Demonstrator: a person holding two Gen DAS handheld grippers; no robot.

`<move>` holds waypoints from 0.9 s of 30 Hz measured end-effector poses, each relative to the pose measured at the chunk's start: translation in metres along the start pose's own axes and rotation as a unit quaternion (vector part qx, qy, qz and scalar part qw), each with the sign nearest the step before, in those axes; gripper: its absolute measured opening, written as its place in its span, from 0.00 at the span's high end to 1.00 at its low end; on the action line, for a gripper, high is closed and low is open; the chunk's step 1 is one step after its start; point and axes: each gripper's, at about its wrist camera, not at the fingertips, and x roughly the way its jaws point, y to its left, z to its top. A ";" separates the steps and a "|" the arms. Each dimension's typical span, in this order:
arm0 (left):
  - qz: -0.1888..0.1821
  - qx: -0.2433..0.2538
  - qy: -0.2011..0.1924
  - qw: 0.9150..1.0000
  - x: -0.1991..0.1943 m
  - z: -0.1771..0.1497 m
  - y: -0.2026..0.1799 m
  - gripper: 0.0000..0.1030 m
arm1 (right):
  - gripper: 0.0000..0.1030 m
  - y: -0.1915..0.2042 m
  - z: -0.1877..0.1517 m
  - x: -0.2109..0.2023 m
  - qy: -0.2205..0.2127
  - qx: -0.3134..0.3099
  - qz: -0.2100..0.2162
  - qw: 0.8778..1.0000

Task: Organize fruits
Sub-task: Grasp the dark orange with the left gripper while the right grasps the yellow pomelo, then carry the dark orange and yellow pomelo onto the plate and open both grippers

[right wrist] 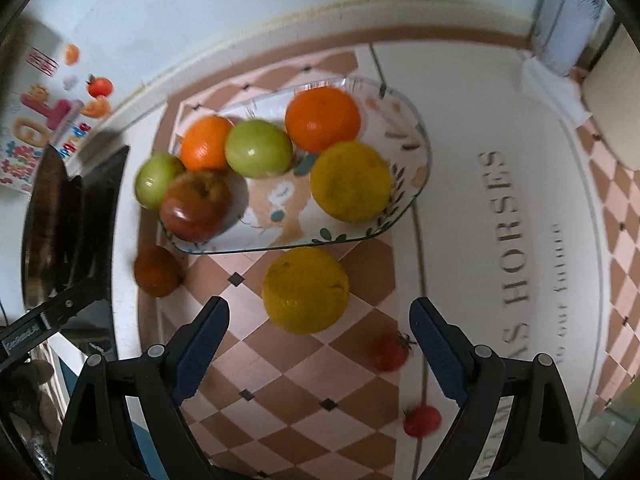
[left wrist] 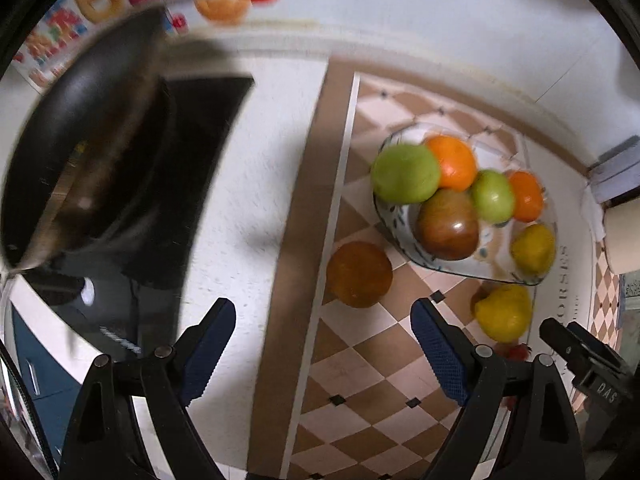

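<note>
Right wrist view: right gripper (right wrist: 319, 344), fingers spread wide and empty, sits just behind the yellow fruit (right wrist: 305, 290).

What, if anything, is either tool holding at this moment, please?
Nothing: the left tool and right tool are both open, with no fruit between their fingers.

The tablecloth (right wrist: 472, 128) carries grey capitals reading "HORSES" (right wrist: 506, 226), with a partly cut "…S" below it and a smaller, blurred line beside it. The other claw's black body (left wrist: 588, 364) shows "DAS", cut off.
</note>
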 end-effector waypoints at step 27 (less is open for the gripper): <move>-0.042 0.069 0.072 0.994 0.058 -0.045 -0.046 0.49 | 0.36 0.021 -0.032 0.058 0.085 -0.015 0.052 0.995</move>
